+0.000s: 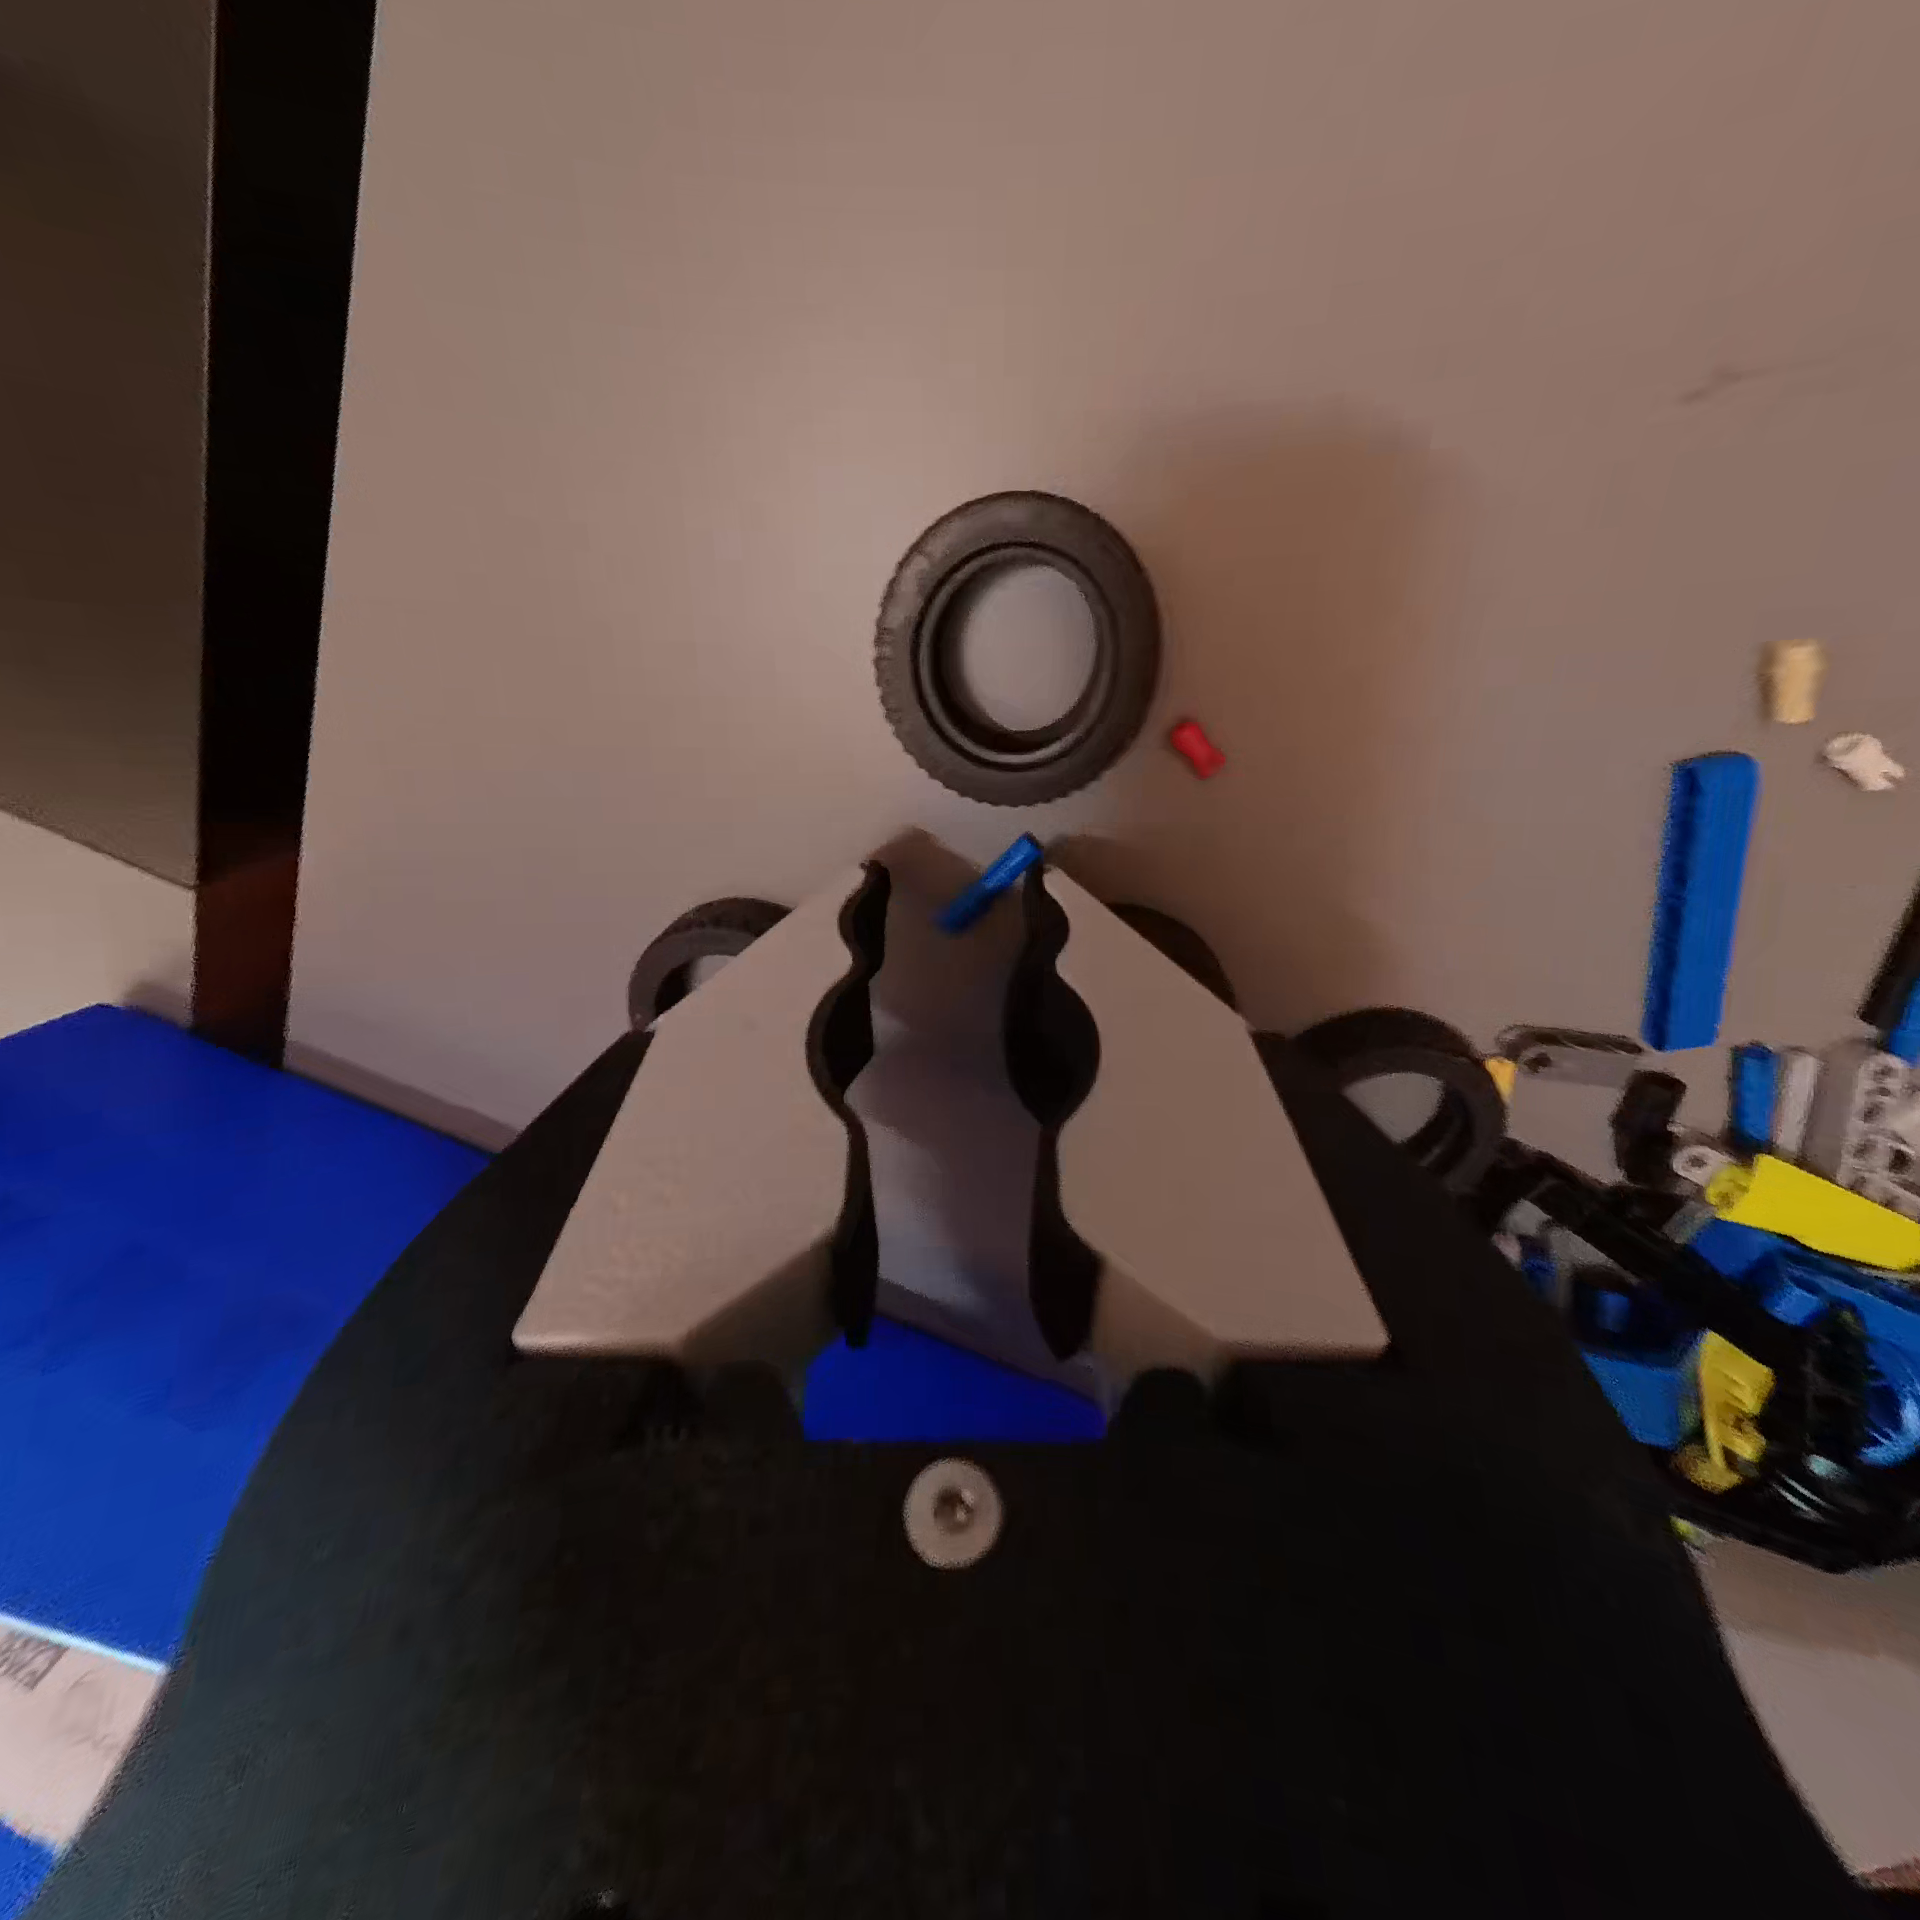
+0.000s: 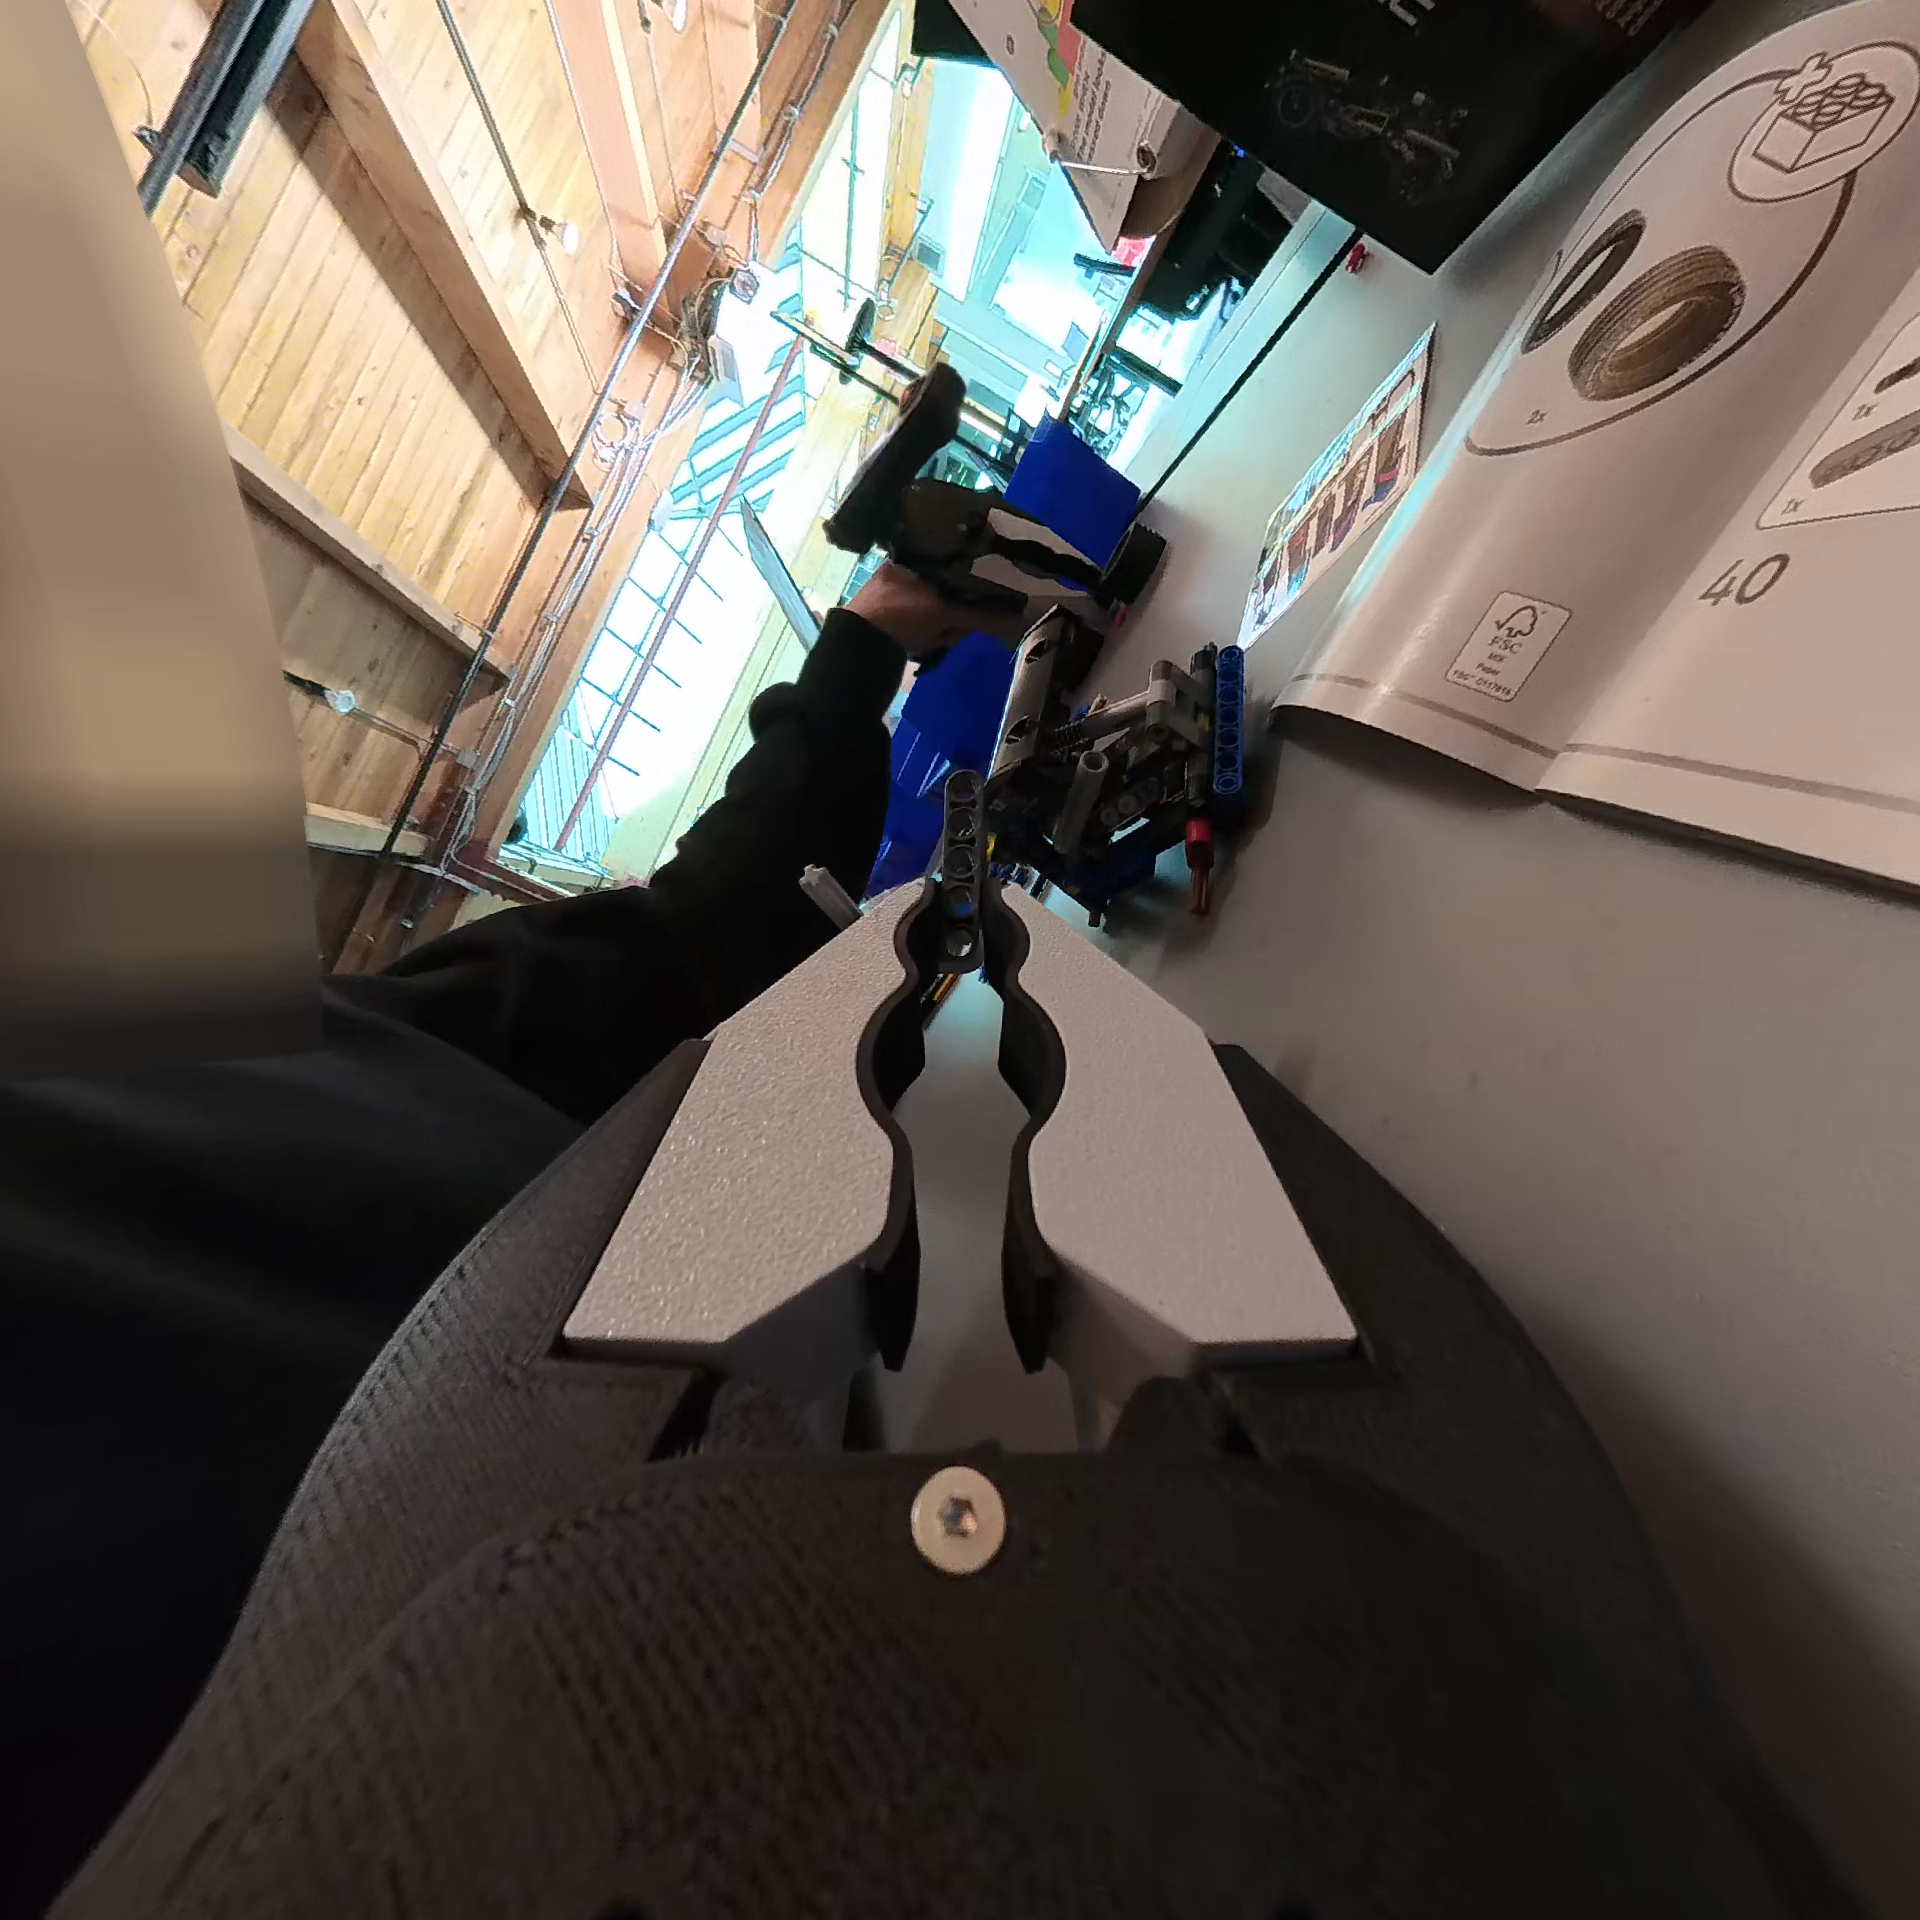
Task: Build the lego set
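In the left wrist view my left gripper (image 1: 961,868) is open just above the grey table (image 1: 727,364). A small blue pin (image 1: 987,883) lies between its tips, touching the right one. A black tyre (image 1: 1018,649) lies flat just beyond. The blue, yellow and black lego model (image 1: 1766,1299) sits at the right. In the right wrist view my right gripper (image 2: 961,909) is shut on a dark grey beam with holes (image 2: 964,831), which sticks out past the tips. The model (image 2: 1132,769) lies ahead, and the left gripper (image 2: 997,551) shows beyond it in a hand.
Loose parts lie right of the tyre: a red piece (image 1: 1195,748), a blue beam (image 1: 1699,894), a tan pin (image 1: 1792,681), a white piece (image 1: 1865,761). Two more tyres (image 1: 686,956) (image 1: 1392,1081) flank my fingers. A blue box (image 1: 208,1247) sits left. An open instruction booklet (image 2: 1558,468) lies right. My hands' fingertips stand some 45 cm from each other. It is some 4 cm from my left tips to the red piece (image 1: 1195,748).
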### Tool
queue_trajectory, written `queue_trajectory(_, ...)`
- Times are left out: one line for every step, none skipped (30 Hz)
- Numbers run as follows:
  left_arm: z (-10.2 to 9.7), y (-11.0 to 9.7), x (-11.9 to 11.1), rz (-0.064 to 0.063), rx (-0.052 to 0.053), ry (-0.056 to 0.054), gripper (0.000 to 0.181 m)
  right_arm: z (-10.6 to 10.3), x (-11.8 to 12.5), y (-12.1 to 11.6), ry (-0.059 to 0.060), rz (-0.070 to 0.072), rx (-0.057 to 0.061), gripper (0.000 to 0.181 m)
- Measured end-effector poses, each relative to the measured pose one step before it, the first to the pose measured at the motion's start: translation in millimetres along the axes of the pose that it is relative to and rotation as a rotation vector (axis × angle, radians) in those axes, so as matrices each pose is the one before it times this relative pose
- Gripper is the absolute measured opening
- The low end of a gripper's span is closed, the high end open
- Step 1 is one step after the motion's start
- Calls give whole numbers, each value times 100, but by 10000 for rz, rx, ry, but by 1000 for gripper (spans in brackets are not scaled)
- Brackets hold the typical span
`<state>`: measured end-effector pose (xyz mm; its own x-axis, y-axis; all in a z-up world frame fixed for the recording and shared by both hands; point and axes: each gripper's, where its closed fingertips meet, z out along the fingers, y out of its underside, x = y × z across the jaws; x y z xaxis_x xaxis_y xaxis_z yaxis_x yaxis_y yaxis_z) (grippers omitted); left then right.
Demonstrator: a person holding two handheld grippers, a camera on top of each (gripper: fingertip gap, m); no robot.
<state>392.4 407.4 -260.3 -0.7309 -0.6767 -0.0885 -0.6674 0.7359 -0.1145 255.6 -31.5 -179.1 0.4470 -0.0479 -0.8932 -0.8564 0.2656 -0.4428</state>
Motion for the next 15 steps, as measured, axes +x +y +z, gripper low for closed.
queue_trajectory(65, -38, -16, -73, -54, 21, 21, 2, 7, -2, -6, 10, 2, 6)
queue_trajectory(12, 31, 93, -139, -66, 106, 19, 8, -6, 3, -13, 7, -9, 6)
queue_trajectory(27, 31, 153, -156, -52, 145, 17, 4, -6, 13, -10, 8, -11, 6)
queue_trajectory(31, -1, 285, -108, -17, 199, 13, -6, -10, -11, 2, -13, 6, 6)
queue_trajectory(21, -1, 150, -8, 7, 47, 4, 0, -15, 3, -5, -14, 7, 6)
queue_trajectory(1, 6, -51, 42, 16, -147, 1, -17, -47, -10, -30, -10, 6, 6)
queue_trajectory(-4, -8, 54, 20, 10, -98, 1, -20, -19, -43, -7, -9, 32, 6)
queue_trajectory(-10, -51, 112, 62, 39, -85, 1, -10, 15, -45, 9, -2, 27, 6)
queue_trajectory(-37, -218, 85, 129, 162, -142, 1, 0, -4, -3, 1, -5, -1, 6)
queue_trajectory(-228, -364, 20, 90, 292, -226, 1, 21, -41, 43, -19, -15, -23, 6)
queue_trajectory(-602, -410, -33, -20, 329, -288, 1, 6, -2, 6, 16, -29, -3, 6)
queue_trajectory(-1033, -466, 5, -83, 367, -320, 1, -5, -2, 13, 18, -38, 3, 6)
queue_trajectory(-1432, -676, 166, -117, 482, -332, 1, 10, -52, 20, -7, -43, -6, 6)
queue_trajectory(-1693, -924, 457, -107, 603, -280, 1, -12, -32, 5, -5, -41, 6, 6)
queue_trajectory(-1785, -1090, 758, -53, 649, -211, 1, -8, -16, -29, 7, -32, 22, 6)
